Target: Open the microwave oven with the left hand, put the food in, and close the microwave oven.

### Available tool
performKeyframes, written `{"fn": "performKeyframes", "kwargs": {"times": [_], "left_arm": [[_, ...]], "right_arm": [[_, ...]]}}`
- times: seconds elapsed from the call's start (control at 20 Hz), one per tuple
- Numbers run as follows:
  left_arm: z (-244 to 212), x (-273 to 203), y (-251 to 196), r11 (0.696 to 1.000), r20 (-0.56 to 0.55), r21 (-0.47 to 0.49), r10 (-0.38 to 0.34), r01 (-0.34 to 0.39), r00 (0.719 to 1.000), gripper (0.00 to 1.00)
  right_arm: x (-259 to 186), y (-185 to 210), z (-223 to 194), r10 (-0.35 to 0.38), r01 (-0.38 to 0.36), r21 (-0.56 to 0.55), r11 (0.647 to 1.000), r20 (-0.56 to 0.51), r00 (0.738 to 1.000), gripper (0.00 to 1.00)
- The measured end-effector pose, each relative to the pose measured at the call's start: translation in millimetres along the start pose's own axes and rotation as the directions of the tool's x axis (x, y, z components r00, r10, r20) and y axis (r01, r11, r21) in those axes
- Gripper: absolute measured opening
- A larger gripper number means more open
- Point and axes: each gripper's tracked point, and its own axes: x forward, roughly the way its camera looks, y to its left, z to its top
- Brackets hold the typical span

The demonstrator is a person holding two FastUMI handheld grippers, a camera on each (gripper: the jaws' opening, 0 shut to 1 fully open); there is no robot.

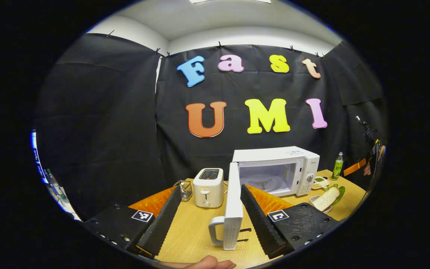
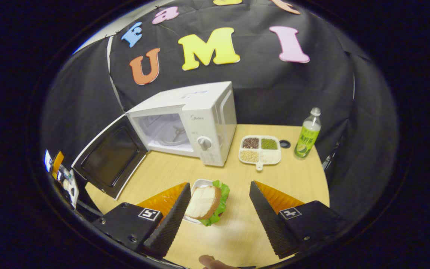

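Note:
The white microwave [image 1: 274, 168] stands at the back of the wooden table with its door [image 1: 233, 201] swung out, seen edge-on, and its cavity with the glass turntable [image 1: 261, 183] bare. My left gripper [image 1: 211, 191] is open; the door's edge and handle [image 1: 215, 229] stand between its fingers, close to the right-hand one. In the right gripper view the microwave [image 2: 189, 123] and open door [image 2: 112, 160] lie ahead to the left. A sandwich with lettuce [image 2: 204, 201] rests in a white dish just in front of my open right gripper [image 2: 219, 186], beside its left finger.
A white toaster [image 1: 208, 186] and a small wire caddy [image 1: 186, 189] stand left of the door. Right of the microwave are a divided tray of grains [image 2: 259, 149] and a green bottle [image 2: 307, 134]. The table edge [image 2: 323, 183] runs close on the right.

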Motion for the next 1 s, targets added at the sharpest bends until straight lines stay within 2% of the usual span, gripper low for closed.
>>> {"fn": "performKeyframes", "kwargs": {"times": [0.05,0.15,0.2,0.3,0.35,0.45,0.5,0.55,0.6,0.7,0.8,0.85,0.95,1.0], "left_arm": [[6,3,-5,1.0,0.007,0.014,0.004,-0.004,1.0,0.95],[13,5,-25,0.999,0.01,0.028,-0.016,0.016,1.0,0.95],[14,8,-34,0.999,0.007,0.032,-0.03,0.03,1.0,0.95],[17,10,-46,0.999,0.002,0.018,-0.046,0.046,0.999,0.96],[22,10,-49,0.998,0.013,0.011,-0.054,0.054,0.998,0.96],[31,8,-55,0.998,0.034,-0.003,-0.062,0.062,0.997,0.96],[36,7,-57,0.998,0.051,-0.01,-0.059,0.059,0.997,0.96],[42,8,-59,0.998,0.064,-0.014,-0.058,0.059,0.996,0.96],[44,6,-62,0.998,0.074,-0.016,-0.057,0.058,0.996,0.96],[49,3,-66,0.998,0.087,-0.011,-0.056,0.057,0.995,0.96],[47,2,-70,0.998,0.081,0.003,-0.059,0.059,0.995,0.96],[47,1,-73,0.998,0.077,0.007,-0.065,0.064,0.995,0.96],[48,0,-79,0.997,0.08,0.003,-0.081,0.081,0.993,0.96],[48,-1,-82,0.996,0.081,0.001,-0.094,0.094,0.992,0.96]], "right_arm": [[7,-4,-6,0.029,-0.027,0.032,0.999,-0.053,0.998,1.0],[21,-12,-12,0.073,-0.06,0.103,0.993,-0.129,0.989,1.0],[28,-18,-14,0.088,-0.069,0.126,0.99,-0.149,0.985,0.88],[36,-21,-20,0.158,-0.127,0.169,0.977,-0.188,0.969,0.87],[39,-15,-25,0.218,-0.171,0.221,0.96,-0.209,0.953,0.86],[46,-5,-32,0.349,-0.267,0.311,0.912,-0.246,0.904,0.81],[53,-7,-35,0.372,-0.279,0.336,0.9,-0.257,0.892,0.72],[59,-12,-39,0.383,-0.283,0.343,0.896,-0.272,0.883,0.7],[64,-14,-42,0.391,-0.285,0.353,0.891,-0.282,0.876,0.78],[67,-5,-45,0.456,-0.327,0.399,0.857,-0.29,0.841,0.76],[66,8,-52,0.52,-0.363,0.448,0.817,-0.302,0.799,0.51],[66,7,-51,0.519,-0.352,0.467,0.811,-0.297,0.801,0.42],[62,9,-54,0.512,-0.341,0.466,0.817,-0.311,0.801,0.4],[59,9,-53,0.502,-0.338,0.454,0.825,-0.312,0.807,0.3]]}}
